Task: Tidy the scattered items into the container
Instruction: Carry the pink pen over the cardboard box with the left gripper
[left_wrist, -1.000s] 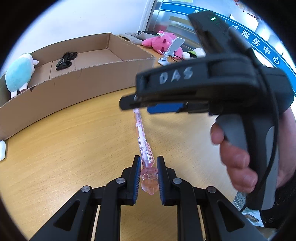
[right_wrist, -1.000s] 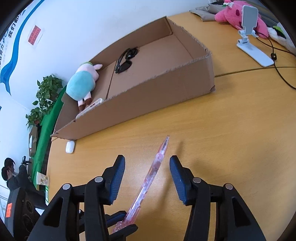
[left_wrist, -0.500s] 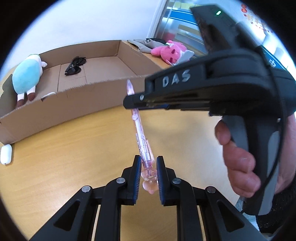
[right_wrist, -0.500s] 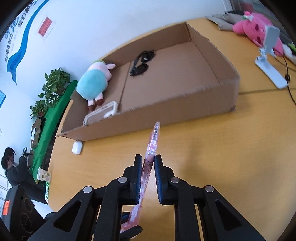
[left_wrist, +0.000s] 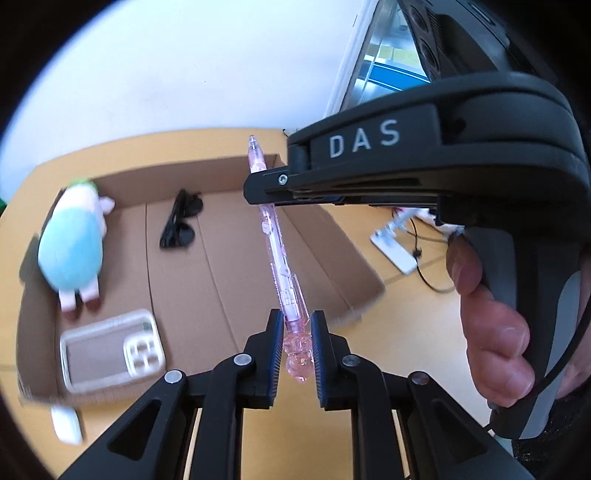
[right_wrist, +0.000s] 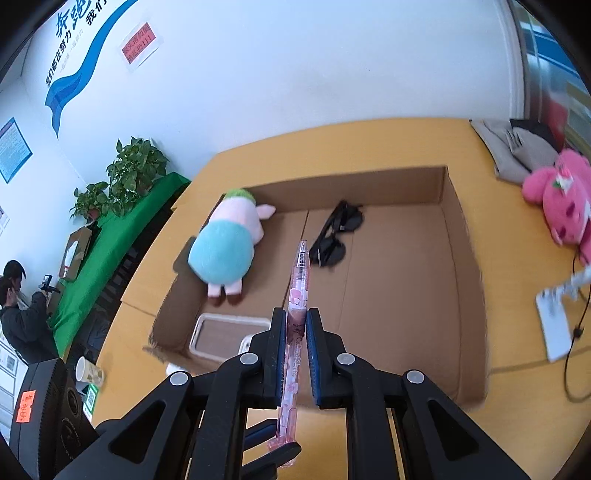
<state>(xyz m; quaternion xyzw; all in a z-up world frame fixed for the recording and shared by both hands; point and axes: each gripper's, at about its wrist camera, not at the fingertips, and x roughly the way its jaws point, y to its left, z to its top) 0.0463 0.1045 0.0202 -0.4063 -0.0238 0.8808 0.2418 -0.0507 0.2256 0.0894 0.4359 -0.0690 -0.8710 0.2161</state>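
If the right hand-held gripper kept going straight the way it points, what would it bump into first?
Probably the cardboard box floor near the sunglasses, where the pink pen held in the right hand-held gripper aims; the pen tip would land first. Depth is hard to judge.

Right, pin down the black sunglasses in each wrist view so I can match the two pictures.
Left wrist view: black sunglasses left of centre, on the cardboard box floor, right of the blue plush toy.
Right wrist view: sunglasses just above centre, beyond the pink pen tip.
Shared landmark: the blue plush toy.
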